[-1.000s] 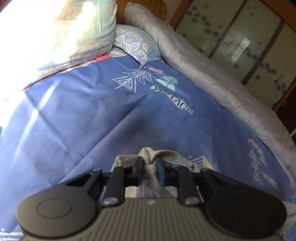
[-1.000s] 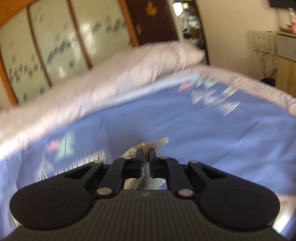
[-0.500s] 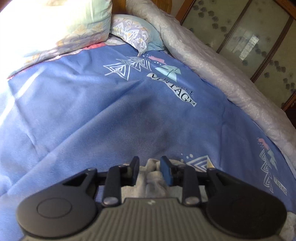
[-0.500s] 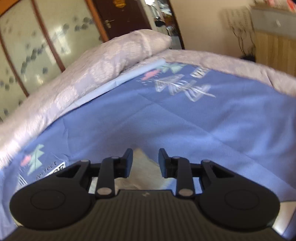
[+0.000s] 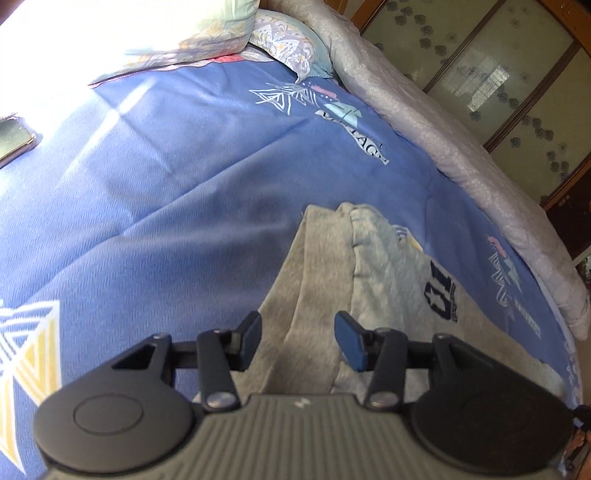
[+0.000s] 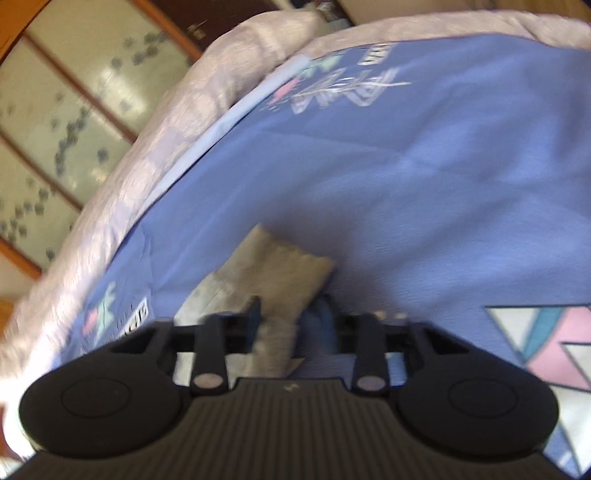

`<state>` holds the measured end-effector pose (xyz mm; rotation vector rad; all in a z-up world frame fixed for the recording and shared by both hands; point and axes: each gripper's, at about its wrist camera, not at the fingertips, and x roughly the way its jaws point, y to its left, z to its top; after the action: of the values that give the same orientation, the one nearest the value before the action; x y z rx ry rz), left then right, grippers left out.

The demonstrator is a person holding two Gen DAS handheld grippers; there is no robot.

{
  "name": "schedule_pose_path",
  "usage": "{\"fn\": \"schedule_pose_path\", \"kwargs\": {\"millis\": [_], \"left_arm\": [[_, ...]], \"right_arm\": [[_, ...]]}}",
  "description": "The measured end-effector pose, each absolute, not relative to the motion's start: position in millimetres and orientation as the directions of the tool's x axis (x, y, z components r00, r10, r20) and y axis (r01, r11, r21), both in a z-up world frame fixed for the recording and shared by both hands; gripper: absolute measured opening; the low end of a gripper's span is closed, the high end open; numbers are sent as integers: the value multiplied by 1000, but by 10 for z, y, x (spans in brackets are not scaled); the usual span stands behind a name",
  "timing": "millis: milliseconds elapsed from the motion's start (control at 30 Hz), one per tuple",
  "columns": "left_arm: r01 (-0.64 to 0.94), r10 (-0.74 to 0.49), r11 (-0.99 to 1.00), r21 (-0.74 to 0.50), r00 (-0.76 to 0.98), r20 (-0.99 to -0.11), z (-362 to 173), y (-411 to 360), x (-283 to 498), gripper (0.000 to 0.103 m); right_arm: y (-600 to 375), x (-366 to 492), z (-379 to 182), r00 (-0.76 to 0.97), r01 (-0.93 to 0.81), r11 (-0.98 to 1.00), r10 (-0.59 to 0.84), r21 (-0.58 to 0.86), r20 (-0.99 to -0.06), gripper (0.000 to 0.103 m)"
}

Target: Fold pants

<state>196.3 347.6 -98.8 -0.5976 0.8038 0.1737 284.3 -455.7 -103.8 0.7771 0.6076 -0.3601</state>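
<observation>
Grey sweatpants (image 5: 369,273) with a dark blue number print lie on the blue bedspread (image 5: 184,206), one layer folded over another. My left gripper (image 5: 301,338) is open above them, its jaws apart over the fold, holding nothing. In the blurred right wrist view the other end of the pants (image 6: 280,273) lies flat on the spread. My right gripper (image 6: 293,321) is open just above that end, with the cloth showing between the jaws.
A rolled pale lilac quilt (image 5: 443,133) runs along the far bed edge in front of frosted sliding doors (image 5: 498,66). Pillows (image 5: 207,33) lie at the head of the bed. A phone (image 5: 13,138) rests at the left on the spread.
Both grippers were shut on the pants a second ago, have opened and let go, and have drawn back and up. The pants now lie on the bed.
</observation>
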Motion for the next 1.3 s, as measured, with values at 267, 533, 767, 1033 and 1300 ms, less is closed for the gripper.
{"fn": "schedule_pose_path", "kwargs": {"millis": [267,533,767,1033,1300], "left_arm": [[-389,3,856,-340,662,-749,-1092,3419,1962,41],[-401,19,821,-406,730,-683,-477,3767,1133,43],[-446,-28,739,-505,729,-684,-499,4023,328,53],[-417,-227,615,-670,720,-656,-864,3862,275,74],[-462,-197,636,-618,677,-709,-1154,3761,448,8]], "right_arm": [[-4867,2608,-910,646,680,660,-334,319,-686,13],[-4566,1626,-417,773,510,715,-137,478,-619,28],[-3710,328,-178,801,261,874,41,409,-598,35],[-3490,-506,-204,761,268,889,42,372,-647,35],[-3562,-892,-110,785,319,868,-18,381,-619,36]]}}
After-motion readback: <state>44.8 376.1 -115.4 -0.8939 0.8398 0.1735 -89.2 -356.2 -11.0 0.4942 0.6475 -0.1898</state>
